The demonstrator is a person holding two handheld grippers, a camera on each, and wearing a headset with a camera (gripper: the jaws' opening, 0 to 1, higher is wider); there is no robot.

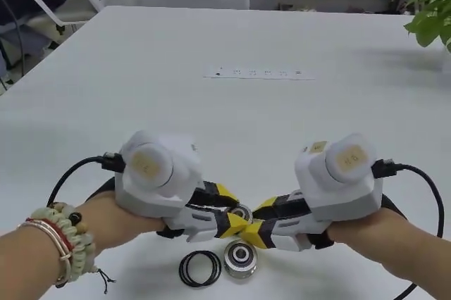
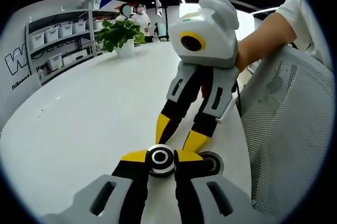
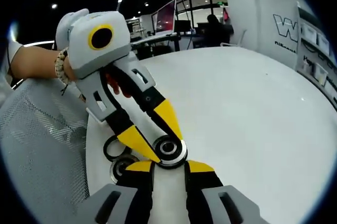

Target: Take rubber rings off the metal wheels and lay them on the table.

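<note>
We judge the job as partly done. A small pile of black rubber rings (image 1: 199, 268) lies flat on the table (image 1: 282, 117), loosely overlapping. It sits just on the person's side of the meeting fingertips, slightly toward the left gripper's side. Touching or nearly touching that pile is a second wheel (image 1: 240, 258), which rests directly beneath the fingertips. Its grooved rim looks like bare bright metal, so we take it as stripped.

The left gripper (image 2: 160, 155) has its yellow-tipped fingers closed on a metal wheel (image 3: 169, 150), one finger on each side, holding it clear of the table. This wheel has a silver face around a dark hub. It has a dark band round its outer edge, which we read as at least one ring not yet removed.

The right gripper (image 3: 169, 167) comes in head-on from the opposite side. Its fingers stand a narrow gap apart, with the tips at the wheel's near rim. We cannot tell whether they have caught the rubber or only rest against it.

What seems left is to peel that band off the gripped wheel and lay it with the others. How many rings the wheel carries is too small for us to make out.
</note>
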